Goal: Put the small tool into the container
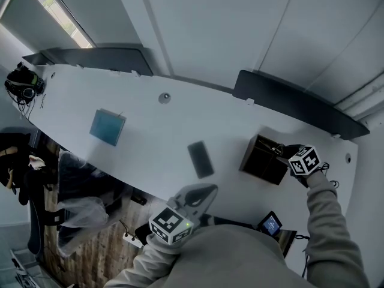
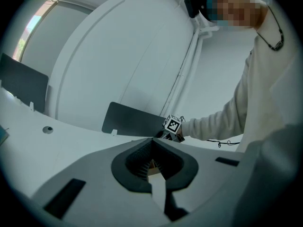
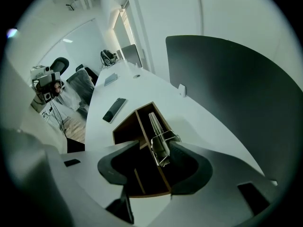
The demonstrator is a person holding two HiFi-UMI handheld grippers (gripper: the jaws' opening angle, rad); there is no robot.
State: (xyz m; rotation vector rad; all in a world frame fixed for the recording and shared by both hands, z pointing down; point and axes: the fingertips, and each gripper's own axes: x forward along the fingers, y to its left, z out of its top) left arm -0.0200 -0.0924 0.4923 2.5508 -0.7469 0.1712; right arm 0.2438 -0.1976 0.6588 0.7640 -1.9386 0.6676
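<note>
Right tongs [image 3: 155, 146] gape around small tool [image 3: 155, 126] in container [image 3: 124, 129].

The tabletop [image 1: 150, 138] is mostly bare, with wide lanes between the blue box [image 1: 107, 126], the dark slab [image 1: 200, 159] and the container [image 1: 263, 159]. Dark panels [image 1: 294, 101] wall the far edge. Inside the container a divider [image 3: 143, 126] splits the opening, and the tool [image 3: 159, 143] takes up one compartment.
</note>
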